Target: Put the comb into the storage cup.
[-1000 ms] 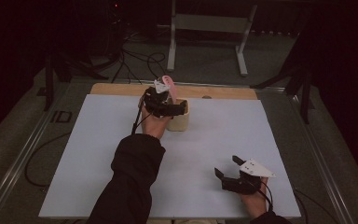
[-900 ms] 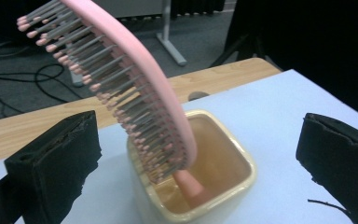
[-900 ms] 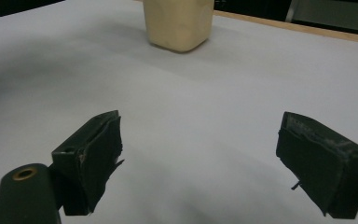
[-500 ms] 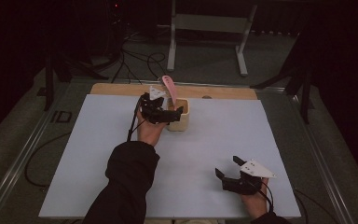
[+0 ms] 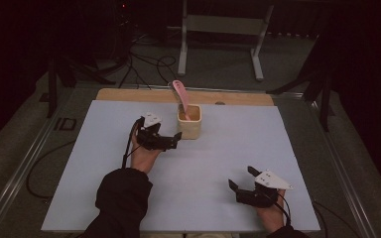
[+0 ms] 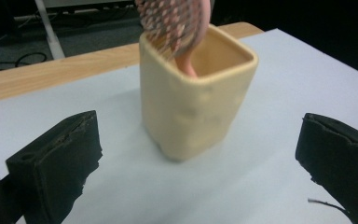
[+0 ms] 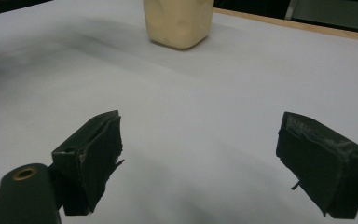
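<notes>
Inside square cream ceramic cup [image 5: 189,121]: pink bristled hairbrush [image 5: 180,92]; both grippers' jaws apart, empty.

The person wears a black long sleeve [image 5: 121,198] on the left arm. Each hand carries a black claw. The left claw [image 5: 174,141] has blocky matte jaws and a black cable trailing beside the wrist. The right claw [image 5: 241,179] bears a pale grey three-cornered plate [image 5: 273,179] on top; a brass-coloured ring [image 7: 25,174] sits beside its near jaw.
</notes>
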Demonstrator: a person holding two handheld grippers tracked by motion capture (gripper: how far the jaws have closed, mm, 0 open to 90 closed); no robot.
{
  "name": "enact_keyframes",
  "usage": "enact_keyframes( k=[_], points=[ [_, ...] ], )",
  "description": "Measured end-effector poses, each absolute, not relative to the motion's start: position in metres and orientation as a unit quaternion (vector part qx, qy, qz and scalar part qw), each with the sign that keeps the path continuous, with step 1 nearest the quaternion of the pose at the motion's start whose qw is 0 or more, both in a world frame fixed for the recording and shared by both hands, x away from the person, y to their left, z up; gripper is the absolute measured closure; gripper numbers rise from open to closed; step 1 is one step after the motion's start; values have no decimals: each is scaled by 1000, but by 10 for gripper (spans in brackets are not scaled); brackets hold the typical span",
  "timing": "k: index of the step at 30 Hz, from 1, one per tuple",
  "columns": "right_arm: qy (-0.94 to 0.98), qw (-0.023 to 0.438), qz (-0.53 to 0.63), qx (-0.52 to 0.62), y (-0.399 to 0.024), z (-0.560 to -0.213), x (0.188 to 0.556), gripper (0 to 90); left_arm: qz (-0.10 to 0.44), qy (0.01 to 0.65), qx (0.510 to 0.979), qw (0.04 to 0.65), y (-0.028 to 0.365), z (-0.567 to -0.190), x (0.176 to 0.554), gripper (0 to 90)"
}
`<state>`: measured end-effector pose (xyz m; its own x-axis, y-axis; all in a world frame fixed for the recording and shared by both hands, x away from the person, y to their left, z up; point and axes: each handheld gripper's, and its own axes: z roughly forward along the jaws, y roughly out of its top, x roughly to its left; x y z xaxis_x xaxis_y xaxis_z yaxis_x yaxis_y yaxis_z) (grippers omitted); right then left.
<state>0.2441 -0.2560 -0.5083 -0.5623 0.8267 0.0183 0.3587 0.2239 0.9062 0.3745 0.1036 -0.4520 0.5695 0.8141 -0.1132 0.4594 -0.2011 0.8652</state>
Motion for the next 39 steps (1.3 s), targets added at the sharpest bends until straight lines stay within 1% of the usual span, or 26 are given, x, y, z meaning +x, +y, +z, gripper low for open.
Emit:
enact_keyframes(
  k=[9, 17, 23, 31, 39],
  points=[
    [744, 246, 476, 399, -255, -509, 244, 138, 194, 436, 738, 477, 146, -464, 341, 8],
    [744, 245, 476, 400, -254, -509, 243, 137, 209, 445, 737, 464, 183, -477, 309, 8],
    [745, 244, 476, 399, -253, -510, 243, 137, 213, 451, 731, 465, 208, -482, 283, 8],
    [747, 243, 478, 394, -249, -510, 241, 136, 226, 449, 726, 469, 229, -482, 258, 8],
    [747, 245, 479, 392, -248, -509, 240, 134, 236, 437, 737, 459, 238, -486, 245, 7]
  ],
)
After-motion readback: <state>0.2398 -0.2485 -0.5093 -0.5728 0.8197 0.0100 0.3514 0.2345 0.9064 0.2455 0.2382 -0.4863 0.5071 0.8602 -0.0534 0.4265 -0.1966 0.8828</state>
